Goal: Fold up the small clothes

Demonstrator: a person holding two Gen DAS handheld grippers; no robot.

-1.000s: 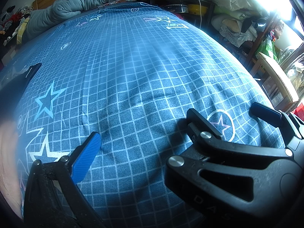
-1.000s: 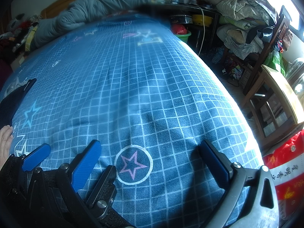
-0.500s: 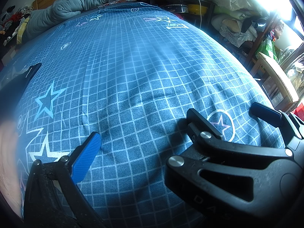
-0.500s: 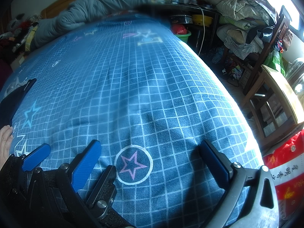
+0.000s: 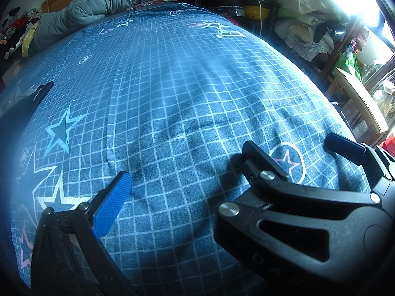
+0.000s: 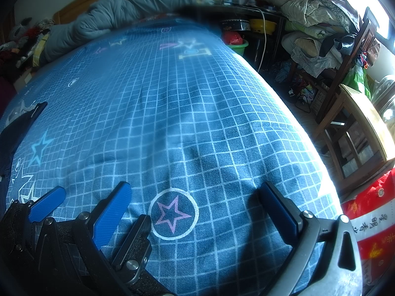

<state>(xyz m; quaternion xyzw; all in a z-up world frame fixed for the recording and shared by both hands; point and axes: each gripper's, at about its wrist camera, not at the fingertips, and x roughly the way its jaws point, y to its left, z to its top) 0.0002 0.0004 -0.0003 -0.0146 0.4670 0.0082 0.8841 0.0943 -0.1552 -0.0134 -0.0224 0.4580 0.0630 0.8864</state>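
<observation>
Currently both tools hover low over the blue grid-patterned bedsheet (image 6: 197, 123) near the bed's near edge. Left gripper (image 5: 187, 167) fingers spread wide, holding nothing. Right gripper (image 6: 195, 202) likewise spread wide, bracketing the circled star print (image 6: 174, 214). Dark garment (image 5: 22, 103) lies at the left edge, well apart. Grey quilt (image 6: 118, 17) bunched along the far edge; wooden chair (image 6: 358, 123) beside the right edge.

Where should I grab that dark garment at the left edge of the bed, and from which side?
Take the dark garment by its pointed corner, which lies flat on the checked sheet pointing inward. Probably bring the left gripper in from the bed's middle, jaws open; the rest runs out of view.
</observation>
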